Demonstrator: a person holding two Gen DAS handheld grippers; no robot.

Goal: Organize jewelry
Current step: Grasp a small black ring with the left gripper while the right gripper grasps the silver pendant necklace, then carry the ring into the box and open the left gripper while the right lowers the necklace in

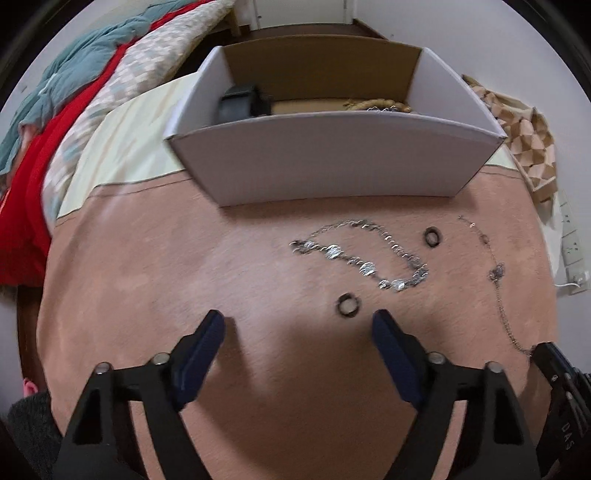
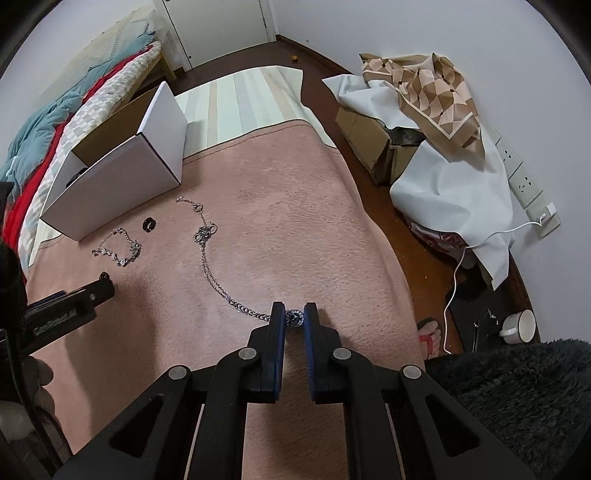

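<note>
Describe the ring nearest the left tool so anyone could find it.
On the pink blanket, before the white box, lies a silver disc necklace. The dark ring sits below it, just ahead of the left tool; its twin lies nearer the box.

White walls (image 2: 369, 26) and a white door (image 2: 218, 22) edge the dark wood floor (image 2: 325, 74).

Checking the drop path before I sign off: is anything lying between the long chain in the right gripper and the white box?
Partly. The right gripper holds the long chain by its near end. Toward the white box, the disc necklace and a dark ring lie on the pink blanket; carried above them, nothing visible blocks it.
</note>
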